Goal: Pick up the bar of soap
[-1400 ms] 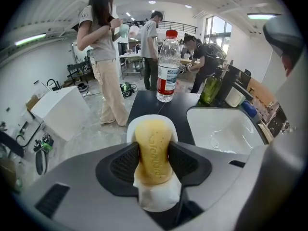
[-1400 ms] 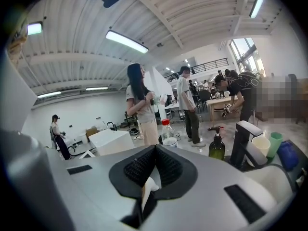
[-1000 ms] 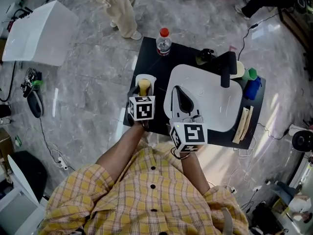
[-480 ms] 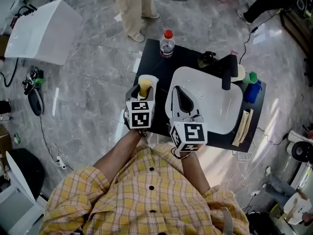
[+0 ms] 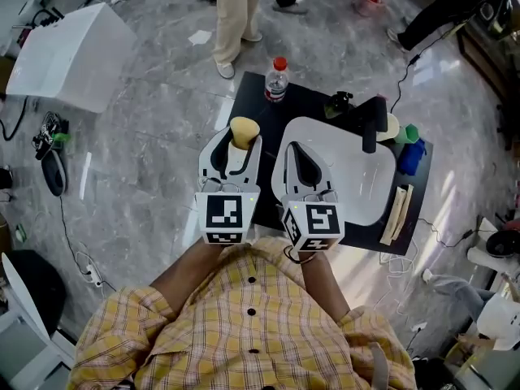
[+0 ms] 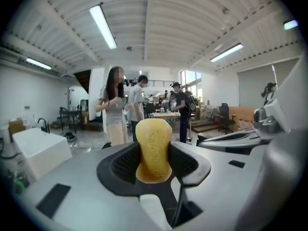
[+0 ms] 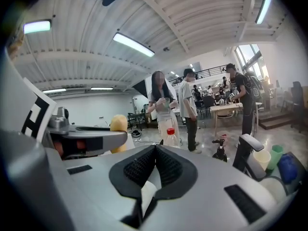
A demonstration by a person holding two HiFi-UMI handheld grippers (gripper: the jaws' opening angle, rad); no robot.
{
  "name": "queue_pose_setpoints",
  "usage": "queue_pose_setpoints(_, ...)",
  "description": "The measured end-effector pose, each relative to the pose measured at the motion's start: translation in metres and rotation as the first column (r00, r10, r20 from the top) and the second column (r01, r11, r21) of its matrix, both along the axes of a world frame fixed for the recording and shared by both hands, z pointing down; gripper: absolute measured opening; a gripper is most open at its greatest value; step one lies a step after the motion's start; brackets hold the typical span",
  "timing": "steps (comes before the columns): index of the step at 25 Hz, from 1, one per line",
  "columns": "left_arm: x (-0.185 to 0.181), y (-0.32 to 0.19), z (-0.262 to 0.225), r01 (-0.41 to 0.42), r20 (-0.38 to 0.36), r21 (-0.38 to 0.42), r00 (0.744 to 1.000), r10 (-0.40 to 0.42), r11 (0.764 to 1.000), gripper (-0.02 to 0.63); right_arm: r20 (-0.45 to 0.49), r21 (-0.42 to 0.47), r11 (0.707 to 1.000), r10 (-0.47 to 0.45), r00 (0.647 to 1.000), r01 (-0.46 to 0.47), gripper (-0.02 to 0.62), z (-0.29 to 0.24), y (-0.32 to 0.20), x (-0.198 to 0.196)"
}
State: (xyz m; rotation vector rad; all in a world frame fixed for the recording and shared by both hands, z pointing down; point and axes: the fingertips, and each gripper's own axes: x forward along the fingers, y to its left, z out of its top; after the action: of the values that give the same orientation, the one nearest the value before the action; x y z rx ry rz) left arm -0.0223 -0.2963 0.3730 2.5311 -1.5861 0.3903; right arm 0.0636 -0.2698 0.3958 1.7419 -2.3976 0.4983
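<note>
The bar of soap (image 5: pixel 244 129) is yellow and rounded, and it stands upright between the pads of my left gripper (image 5: pixel 241 140), which is shut on it. The soap (image 6: pixel 154 150) fills the middle of the left gripper view, its top sticking out past the black pads, with the room behind it and no table in view. In the head view it hangs over the left edge of the black table (image 5: pixel 258 104). My right gripper (image 5: pixel 302 159) is shut with nothing in it, over the near left part of the white basin (image 5: pixel 366 181). From the right gripper (image 7: pixel 155 150) view the soap (image 7: pixel 118 124) shows at left.
On the table stand a red-capped bottle (image 5: pixel 277 77) at the back, a black faucet (image 5: pixel 373 120), a green cup (image 5: pixel 410 132), a blue thing (image 5: pixel 411 158) and wooden sticks (image 5: pixel 398 210) at right. People (image 5: pixel 234 19) stand on the floor beyond the table.
My left gripper has risen with the soap and tipped up nearer to level, so it looks larger in the head view. The right gripper has hardly moved.
</note>
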Motion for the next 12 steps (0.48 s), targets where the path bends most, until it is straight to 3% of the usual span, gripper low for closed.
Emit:
queue_pose_setpoints(2, 0.001, 0.007, -0.023, -0.017, -0.003, 0.067, 1.0, 0.017, 0.998, 0.187, -0.007, 0.015, 1.0, 0.004, 1.0, -0.004, 0.018, -0.005, 0.001, 0.0)
queue_pose_setpoints(6, -0.002, 0.014, -0.064, 0.011, -0.097, 0.192, 0.995, 0.008, 0.981, 0.187, -0.011, 0.06, 0.998, 0.009, 1.0, -0.008, 0.018, -0.023, 0.003, -0.004)
queue_pose_setpoints(12, -0.001, 0.018, -0.074, 0.0, -0.093, 0.226, 0.995, 0.021, 0.974, 0.187, -0.026, 0.11, 0.994, 0.0, 1.0, 0.003, 0.017, -0.042, 0.006, -0.011)
